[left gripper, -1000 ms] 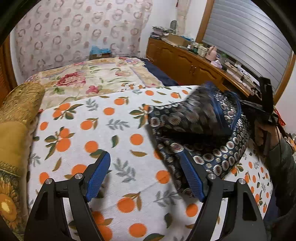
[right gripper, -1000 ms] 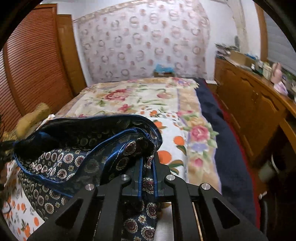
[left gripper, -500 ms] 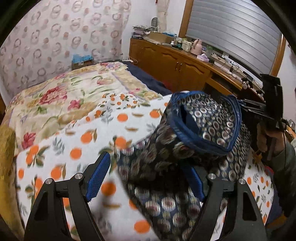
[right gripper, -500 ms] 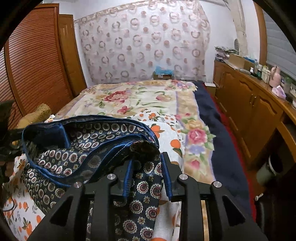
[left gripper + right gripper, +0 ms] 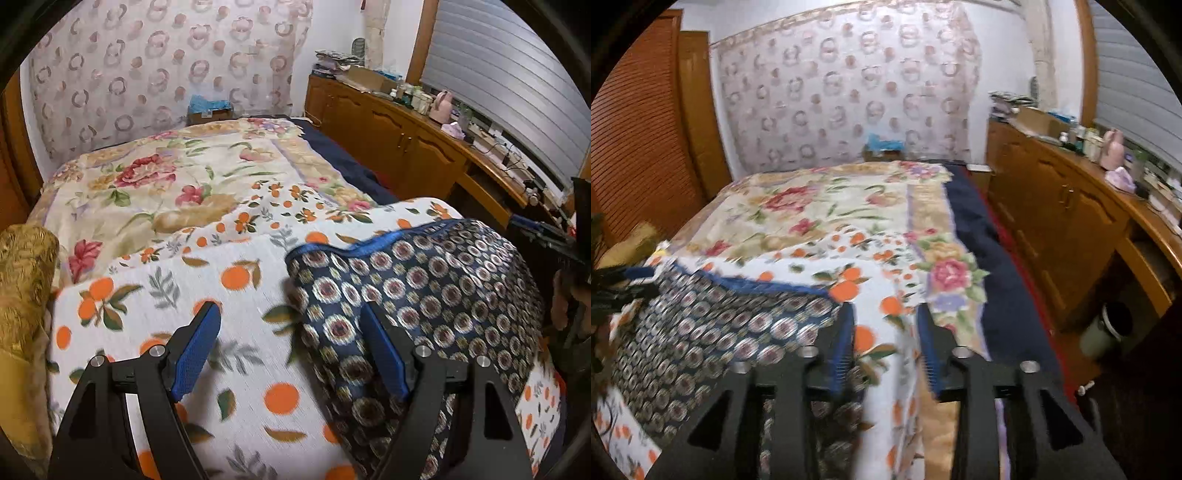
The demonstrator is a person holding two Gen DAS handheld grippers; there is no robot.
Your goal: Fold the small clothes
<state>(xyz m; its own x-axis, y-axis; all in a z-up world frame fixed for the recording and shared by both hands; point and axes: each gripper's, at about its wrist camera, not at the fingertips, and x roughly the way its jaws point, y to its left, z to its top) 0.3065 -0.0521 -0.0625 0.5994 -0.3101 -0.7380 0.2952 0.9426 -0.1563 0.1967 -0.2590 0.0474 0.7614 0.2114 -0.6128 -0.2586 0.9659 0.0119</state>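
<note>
A dark blue garment (image 5: 424,295) with a round medallion print and a bright blue hem lies folded flat on the orange-print sheet (image 5: 192,291). It also shows in the right wrist view (image 5: 713,332). My left gripper (image 5: 291,347) is open and empty, and its right finger rests over the garment's left edge. My right gripper (image 5: 886,343) is open and empty, just right of the garment's right edge. The right gripper and the hand holding it show at the far right of the left wrist view (image 5: 565,254).
A floral quilt (image 5: 166,181) covers the far half of the bed. A gold cushion (image 5: 22,273) lies at the left edge. A wooden cabinet (image 5: 1067,218) with cluttered top runs along the right wall. A small bin (image 5: 1108,328) stands on the floor beside the bed.
The right gripper opened and let go of the garment. The raised fold dropped and the garment now lies flat. The left gripper stayed open and shifted.
</note>
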